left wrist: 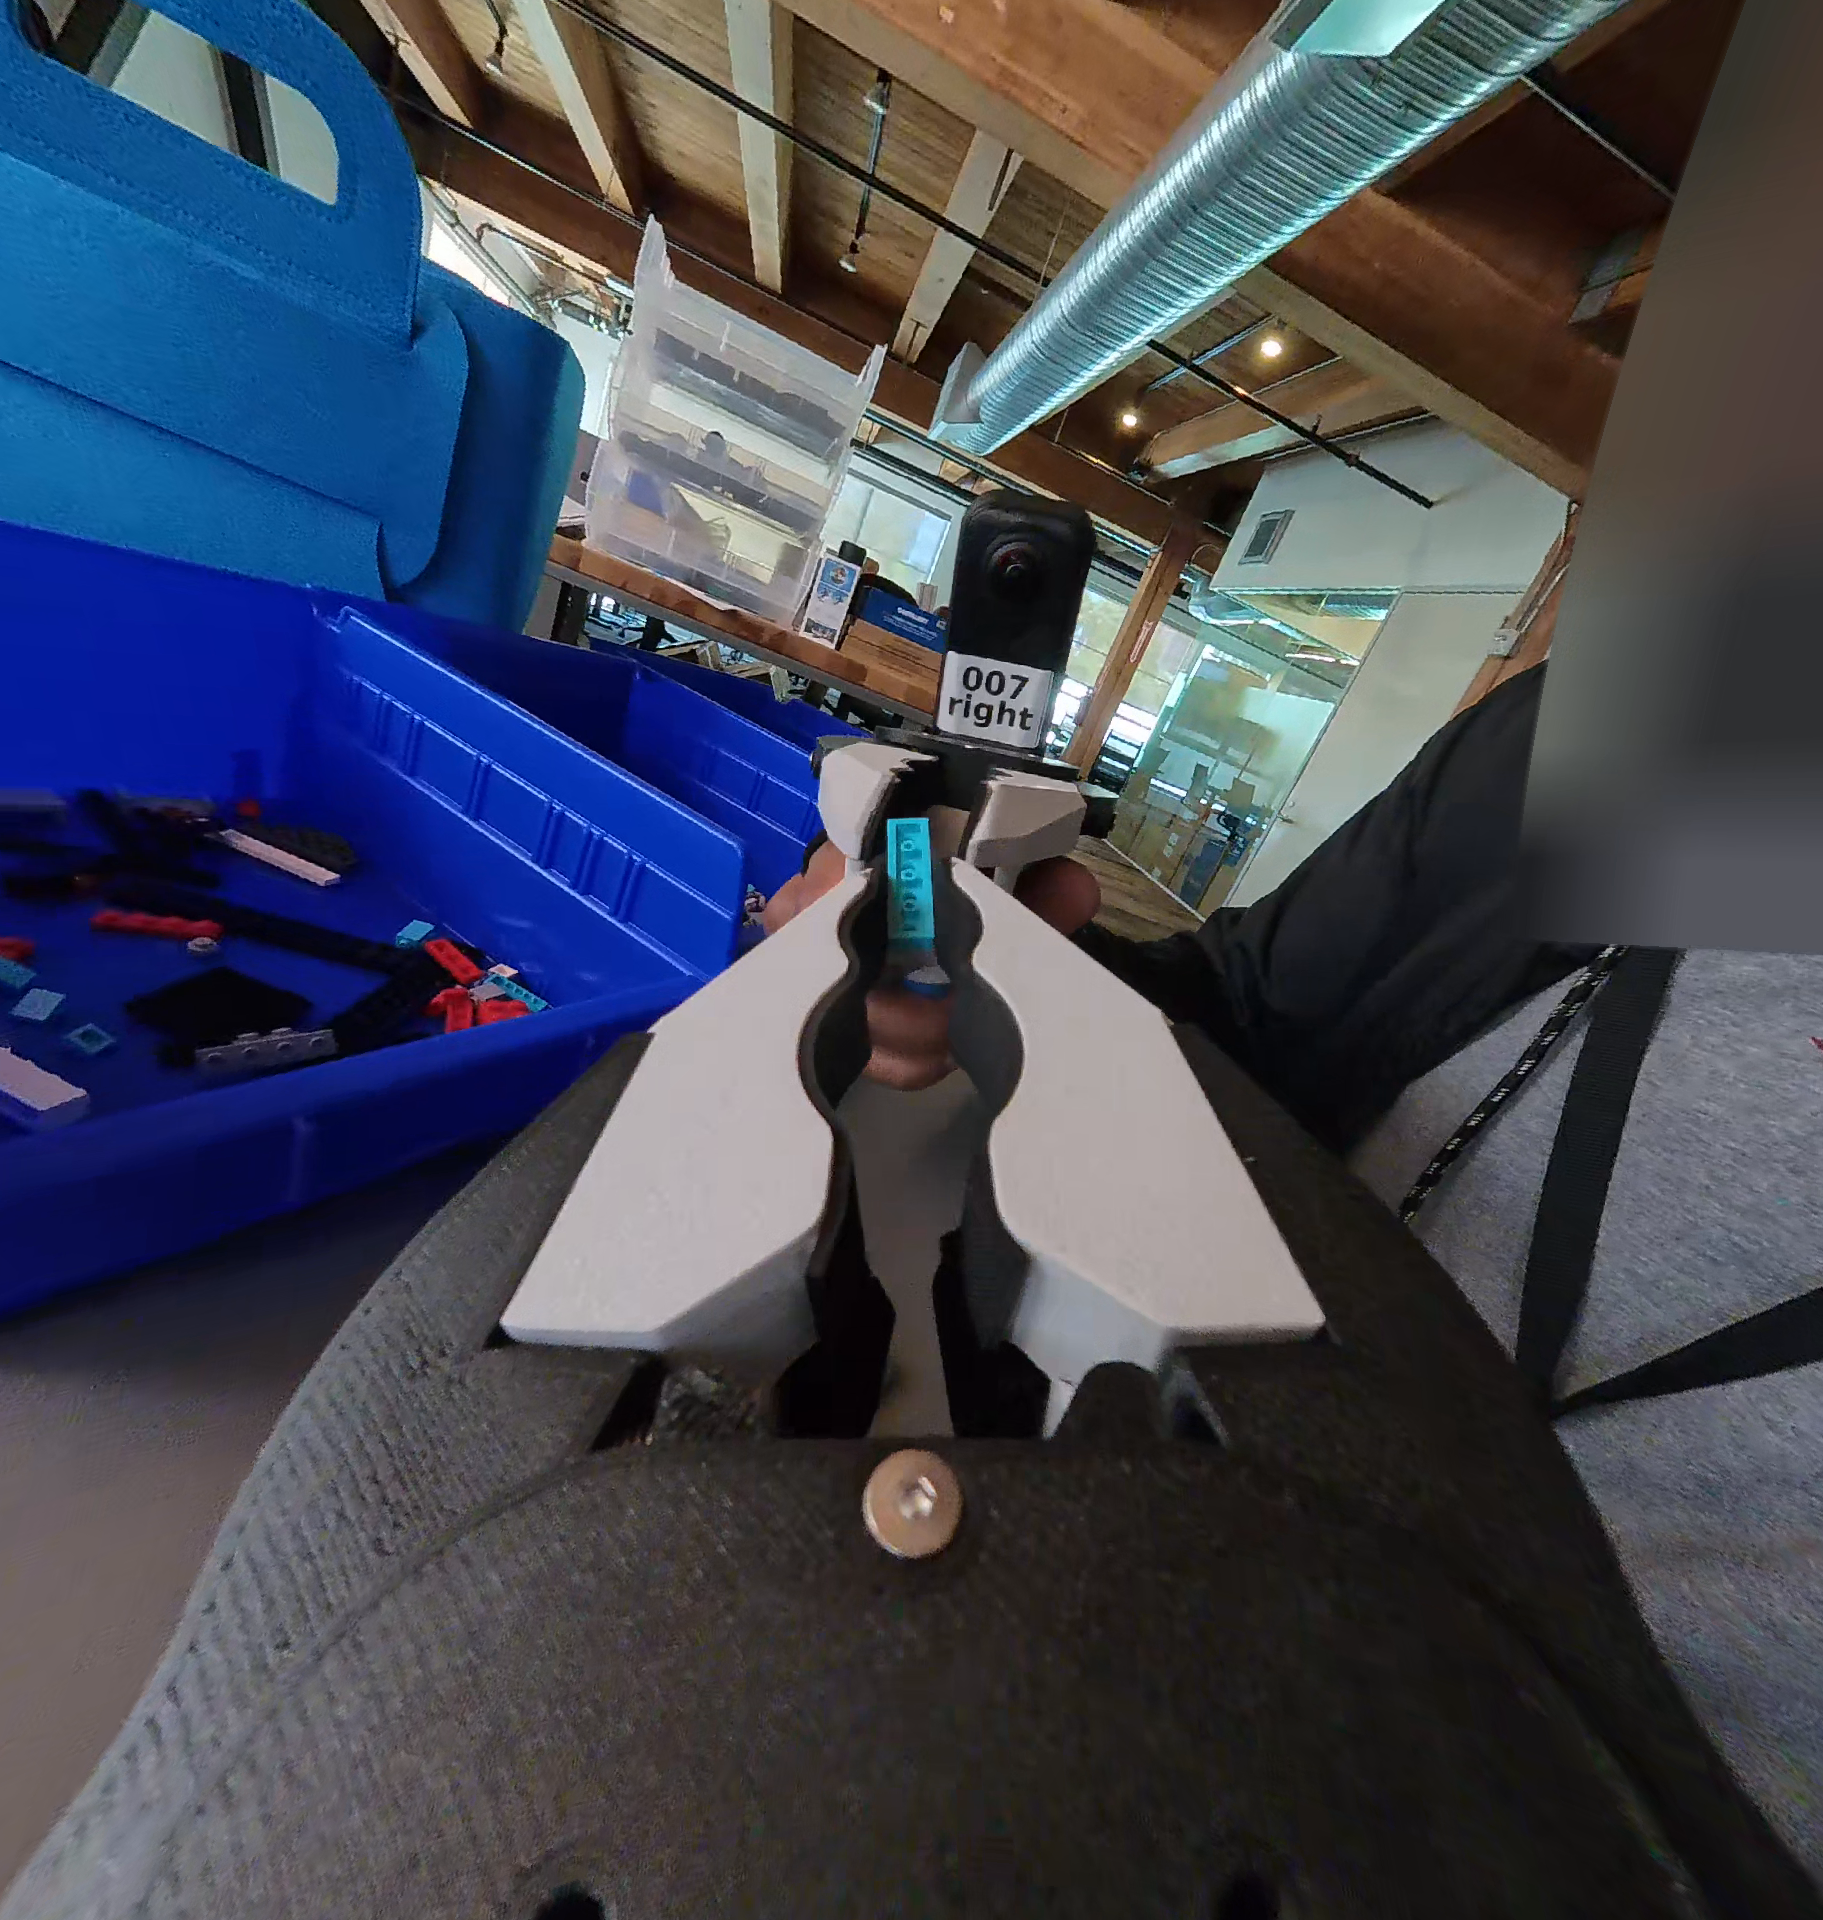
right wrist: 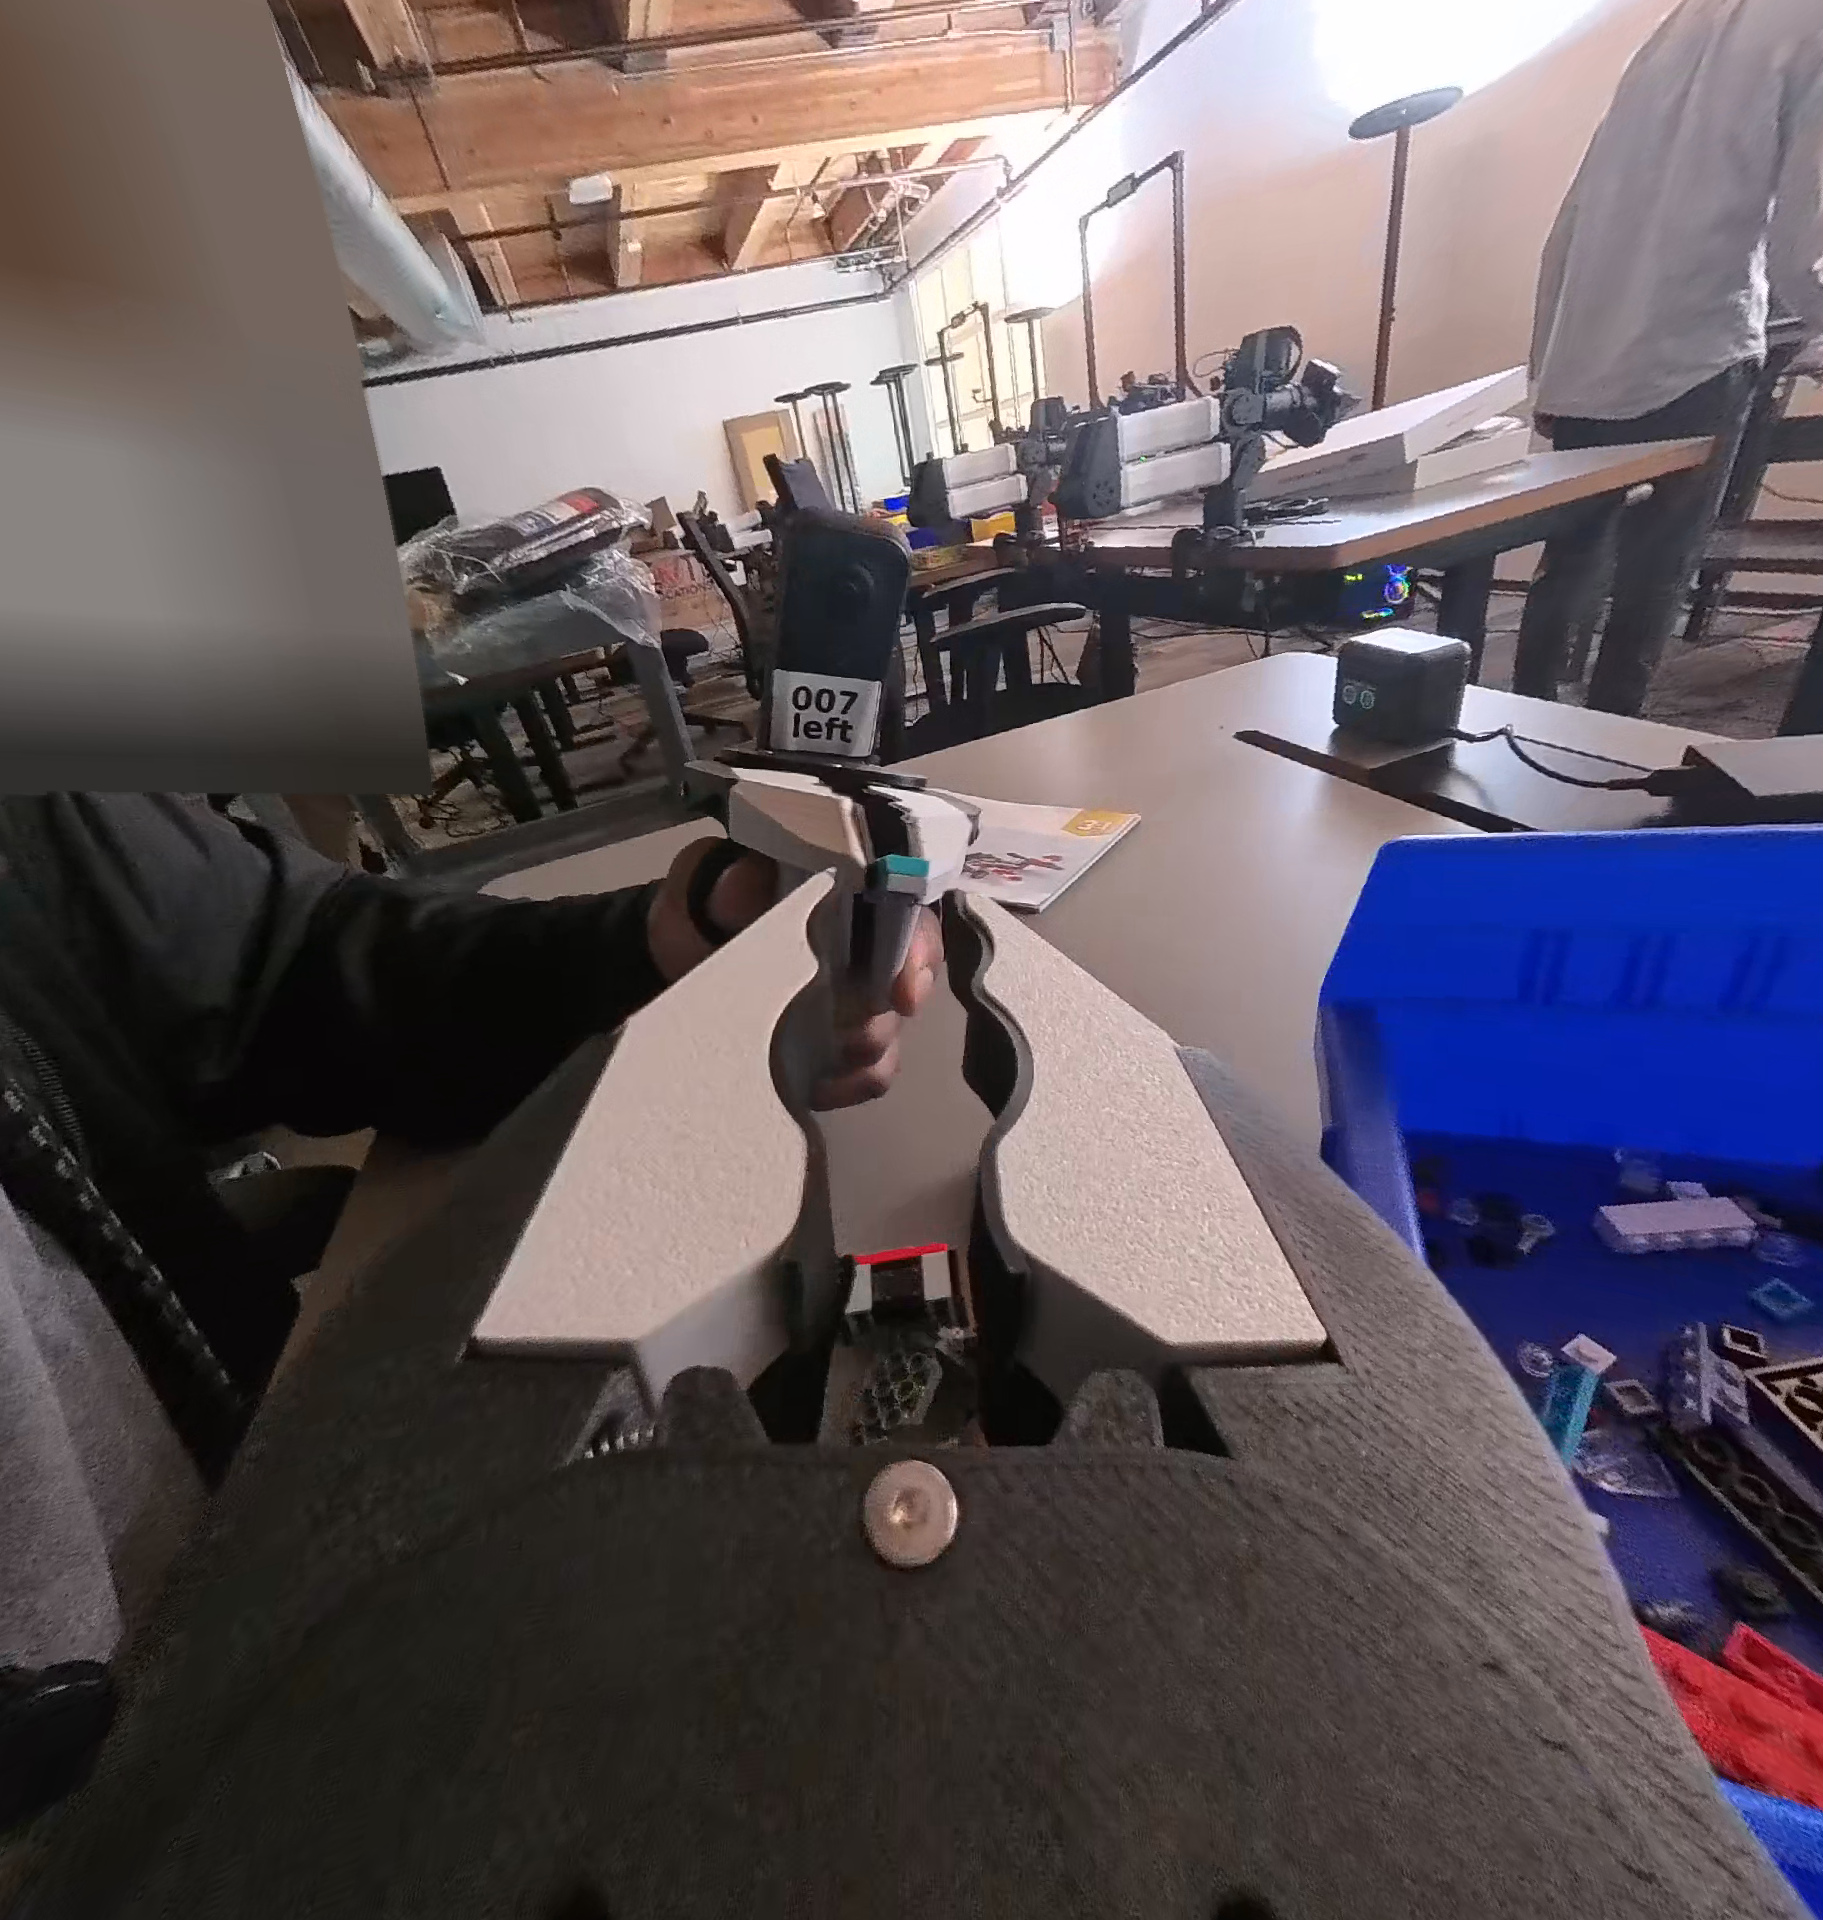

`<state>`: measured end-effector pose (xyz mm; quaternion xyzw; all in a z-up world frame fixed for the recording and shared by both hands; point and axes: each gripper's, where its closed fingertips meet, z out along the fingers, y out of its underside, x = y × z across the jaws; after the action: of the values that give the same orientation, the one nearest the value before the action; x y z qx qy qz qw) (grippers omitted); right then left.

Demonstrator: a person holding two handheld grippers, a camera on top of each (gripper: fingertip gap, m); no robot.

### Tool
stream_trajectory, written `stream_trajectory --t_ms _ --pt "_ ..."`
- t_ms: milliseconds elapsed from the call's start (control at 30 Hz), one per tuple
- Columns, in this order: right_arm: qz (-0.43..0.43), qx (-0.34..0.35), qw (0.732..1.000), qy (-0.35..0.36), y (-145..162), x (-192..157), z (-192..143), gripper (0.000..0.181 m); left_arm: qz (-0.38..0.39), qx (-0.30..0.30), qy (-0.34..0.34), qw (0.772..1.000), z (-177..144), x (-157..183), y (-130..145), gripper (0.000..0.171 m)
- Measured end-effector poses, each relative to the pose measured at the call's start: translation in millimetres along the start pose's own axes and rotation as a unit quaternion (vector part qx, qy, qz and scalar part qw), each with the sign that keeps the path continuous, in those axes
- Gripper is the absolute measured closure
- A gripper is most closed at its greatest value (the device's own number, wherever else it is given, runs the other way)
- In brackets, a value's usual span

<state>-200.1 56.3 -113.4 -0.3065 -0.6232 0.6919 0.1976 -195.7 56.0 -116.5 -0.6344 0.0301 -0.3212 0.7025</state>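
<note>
Left hand-held gripper (left wrist: 909,883) has its fingers drawn nearly together on a teal brick strip (left wrist: 912,894), which lies lengthwise between the tips with its studs showing. The strip's far end reaches the right hand-held gripper (right wrist: 889,899), which faces the left one tip to tip. Its fingers stand apart on either side of the strip's end, and no contact with it can be made out. Both are raised above the grey surface (right wrist: 1198,831), each gripped from below by a hand (left wrist: 907,1029) in a dark sleeve. Beside them on the surface sits a blue bin (left wrist: 367,1174), its floor scattered with loose bricks (left wrist: 263,935) in black, red, white and teal. An open booklet (right wrist: 1042,847) lies on the surface beyond the left hand-held gripper.
</note>
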Motion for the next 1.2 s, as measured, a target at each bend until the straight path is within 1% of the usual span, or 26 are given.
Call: stream_trajectory --t_ms 267,400,533,733,800,933,1000,1100,1200 --pt "0.01 0.006 1.0 -0.008 0.8 -2.5 2.0 0.171 0.001 -0.003 0.007 1.0 1.9 3.5 1.7 0.163" --pt "0.009 0.017 1.0 -0.015 -0.9 -4.7 2.3 0.172 -0.018 0.001 0.02 1.0 1.7 5.6 0.5 0.163" --pt "0.0 0.023 1.0 -0.017 -1.7 -5.1 2.0 0.172 -0.091 0.011 0.046 0.995 2.1 6.0 -0.1 0.163" --pt "-0.015 0.018 1.0 -0.017 0.7 -2.9 1.2 0.173 -0.216 0.031 0.088 0.972 2.7 4.0 1.7 0.163" --pt "-0.018 0.016 1.0 -0.017 0.8 -2.5 1.0 0.173 -0.245 0.037 0.098 0.964 2.9 3.7 1.9 0.163" --pt "-0.021 0.019 0.999 -0.022 -0.3 -3.8 0.5 0.173 -0.278 0.044 0.114 0.953 3.5 5.3 1.1 0.163" --pt "-0.01 0.018 1.0 -0.019 -0.2 -2.1 0.7 0.173 -0.258 0.044 0.101 0.96 3.8 3.6 1.2 0.163" --pt "0.023 0.021 0.999 -0.018 -0.4 1.1 1.0 0.171 -0.167 0.028 0.049 0.984 4.5 0.1 0.9 0.163" --pt "0.044 0.024 0.998 -0.023 -0.9 0.7 1.7 0.17 -0.077 0.007 0.007 0.997 5.2 0.5 -0.2 0.163"
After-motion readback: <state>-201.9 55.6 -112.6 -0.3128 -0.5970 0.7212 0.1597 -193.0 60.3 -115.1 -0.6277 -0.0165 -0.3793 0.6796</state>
